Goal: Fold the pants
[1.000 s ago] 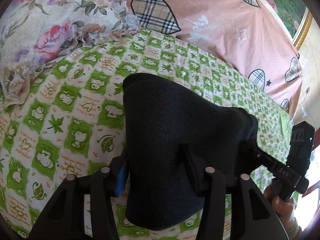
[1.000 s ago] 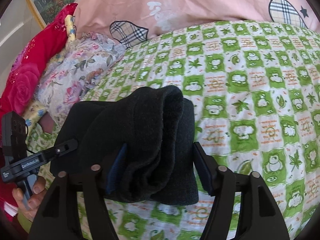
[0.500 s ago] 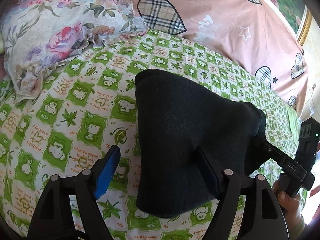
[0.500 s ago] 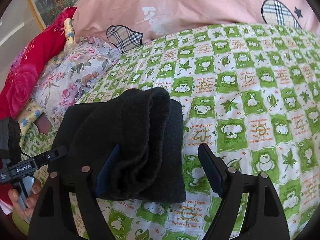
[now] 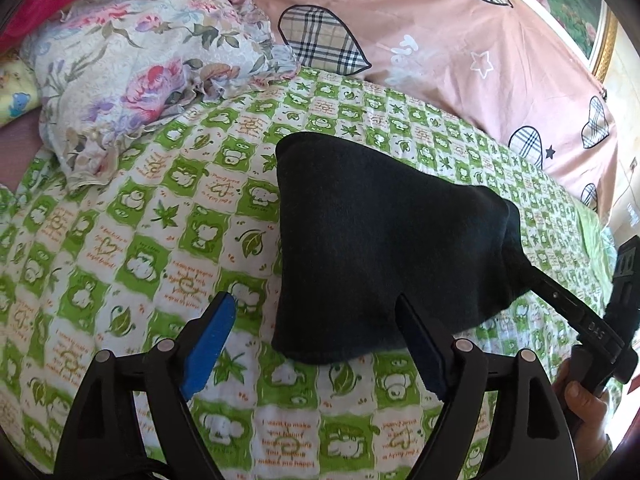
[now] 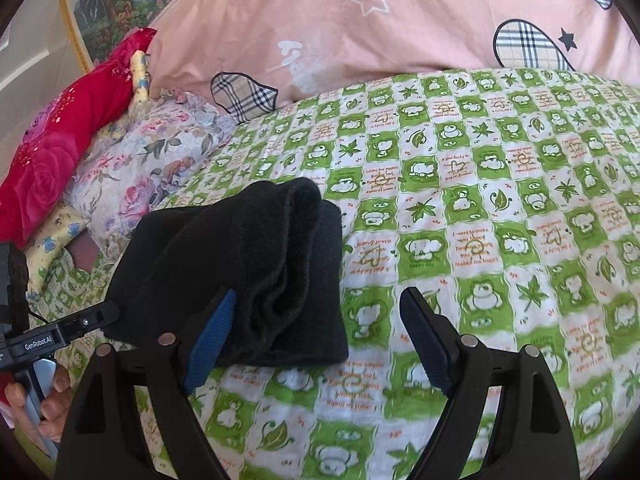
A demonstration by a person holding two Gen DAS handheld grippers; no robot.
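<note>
The black pants [image 5: 372,240] lie folded into a thick bundle on the green-and-white checked bedsheet [image 5: 160,220]. They also show in the right wrist view [image 6: 248,272], with the stacked fold edges facing me. My left gripper [image 5: 316,320] is open and empty, just in front of the bundle's near edge. My right gripper [image 6: 320,320] is open and empty, with its left finger at the bundle's near right corner. The other gripper shows at the edge of each view, beside the bundle.
A floral pillow [image 5: 140,72] lies at the back left of the bed. A pink quilt with plaid hearts [image 5: 460,40] runs along the back. A red rose cushion [image 6: 52,152] sits at the far left. A framed picture [image 6: 120,4] hangs behind.
Both grippers opened, let go of the pants and drew back toward me. The folded bundle now rests on the sheet.
</note>
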